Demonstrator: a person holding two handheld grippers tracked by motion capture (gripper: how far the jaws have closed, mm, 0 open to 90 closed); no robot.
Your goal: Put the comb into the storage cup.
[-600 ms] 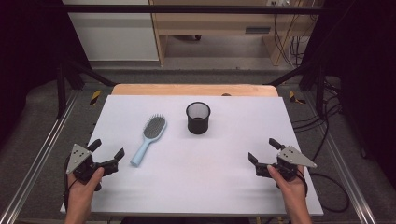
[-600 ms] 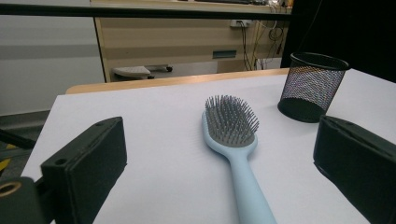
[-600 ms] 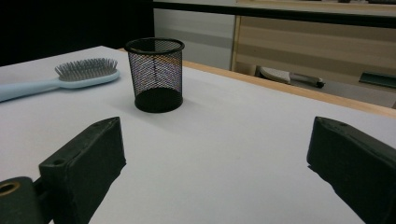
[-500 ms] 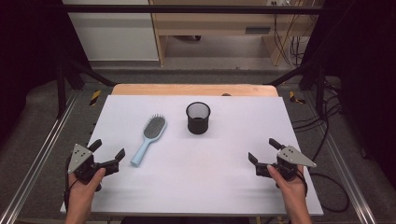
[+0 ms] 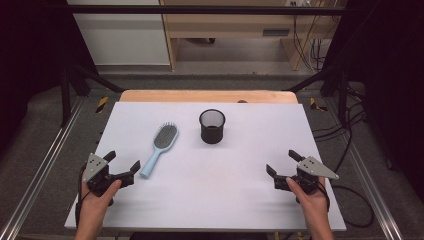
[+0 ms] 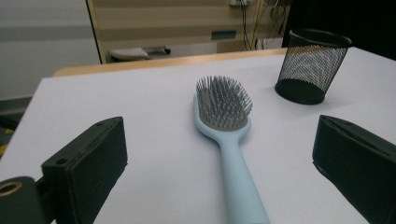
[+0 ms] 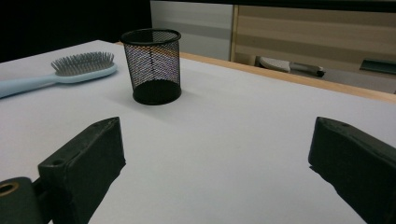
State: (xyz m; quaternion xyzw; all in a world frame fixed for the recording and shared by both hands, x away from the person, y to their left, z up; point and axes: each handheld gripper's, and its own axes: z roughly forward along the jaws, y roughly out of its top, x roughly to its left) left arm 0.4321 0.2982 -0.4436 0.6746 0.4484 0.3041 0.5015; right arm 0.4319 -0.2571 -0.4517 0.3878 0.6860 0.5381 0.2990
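From above, my left gripper [image 5: 122,166] sits at the near left of the white table [image 5: 225,200], jaws spread wide and empty, the light blue hairbrush [image 5: 160,149] just beside its tips. My right gripper [image 5: 281,164] rests at the near right — also wide open, holding nothing.

In the left gripper view the brush handle runs up between my jaws, untouched, bristles up.

In the right gripper view the black mesh cup [image 7: 152,65] stands upright ahead — the brush lies to its left.

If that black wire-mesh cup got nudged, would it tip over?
The black wire-mesh cup stands upright, taller than wide and narrower at its base, so a high nudge probably tips it. Open mesh suggests it is light and would likely slide on the smooth white table.
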